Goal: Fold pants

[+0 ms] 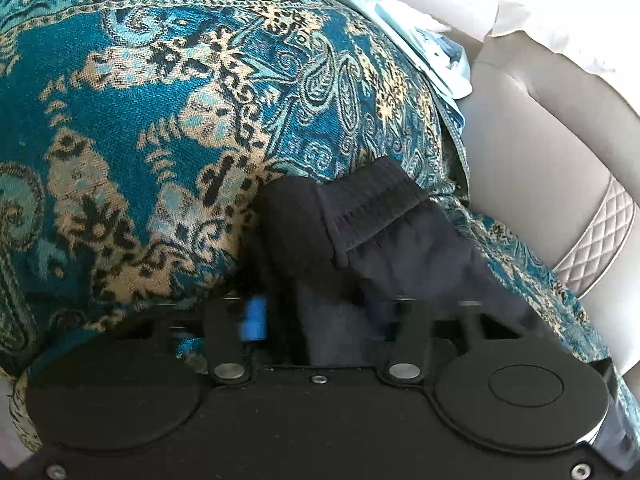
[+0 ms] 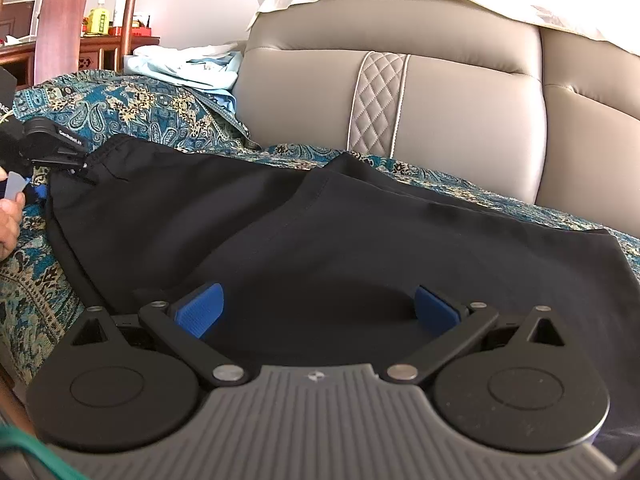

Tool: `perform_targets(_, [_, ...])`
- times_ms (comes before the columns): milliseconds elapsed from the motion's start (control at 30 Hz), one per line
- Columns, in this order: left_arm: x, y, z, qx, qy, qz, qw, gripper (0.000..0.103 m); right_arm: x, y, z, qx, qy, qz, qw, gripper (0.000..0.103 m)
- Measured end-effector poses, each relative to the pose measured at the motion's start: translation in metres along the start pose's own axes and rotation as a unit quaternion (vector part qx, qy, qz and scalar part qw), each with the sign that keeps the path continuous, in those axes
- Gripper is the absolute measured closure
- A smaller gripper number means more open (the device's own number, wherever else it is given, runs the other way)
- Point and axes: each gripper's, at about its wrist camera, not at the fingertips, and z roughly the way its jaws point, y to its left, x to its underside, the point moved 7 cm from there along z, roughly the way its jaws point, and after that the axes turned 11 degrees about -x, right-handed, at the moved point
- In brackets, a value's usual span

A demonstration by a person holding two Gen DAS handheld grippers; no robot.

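Note:
Black pants (image 2: pixel 320 232) lie spread on a teal paisley sofa cover (image 2: pixel 132 108). My right gripper (image 2: pixel 316 312) is open, its blue pads (image 2: pixel 200 312) wide apart just above the near part of the pants, holding nothing. My left gripper (image 1: pixel 316 320) is shut on the pants' waistband (image 1: pixel 360 216), which bunches up between its fingers; motion blur hides the pads. In the right wrist view the left gripper (image 2: pixel 52 148) sits at the far left corner of the pants.
A beige leather sofa backrest (image 2: pixel 460 112) rises behind the pants. Light blue folded clothes (image 2: pixel 192 68) lie at the cover's far end and show in the left wrist view (image 1: pixel 432 52). A wooden cabinet with bottles (image 2: pixel 100 20) stands at the back left.

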Motion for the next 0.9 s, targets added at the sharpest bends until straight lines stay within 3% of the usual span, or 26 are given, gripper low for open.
perform_targets(133, [-0.006,0.004,-0.014,0.003,-0.018,-0.016,0.9997,0.088,-0.001,0.001,0.000,-0.007,0.010,-0.001,1.000,0.000])
perform_targets(333, [-0.021,-0.023,-0.055,0.040,-0.065,0.014,0.9970,0.090,-0.012,-0.011,-0.007,-0.044,0.059,0.017,0.997,0.000])
perform_targets(500, [-0.021,-0.082,-0.104,0.105,-0.110,0.063,0.9863,0.090,-0.028,-0.049,-0.029,-0.074,0.043,0.086,0.993,0.000])
perform_targets(567, [-0.016,-0.111,-0.124,0.133,-0.129,0.091,0.9785,0.090,-0.030,-0.071,-0.040,-0.073,0.025,0.107,0.991,0.000])
perform_targets(700, [0.017,-0.175,-0.165,0.187,-0.154,0.173,0.9548,0.090,-0.027,-0.115,-0.050,-0.063,0.010,0.122,0.990,0.000])
perform_targets(900, [0.113,-0.246,-0.188,0.219,-0.140,0.303,0.9168,0.090,-0.015,-0.183,-0.065,-0.064,-0.023,0.201,0.977,0.000])
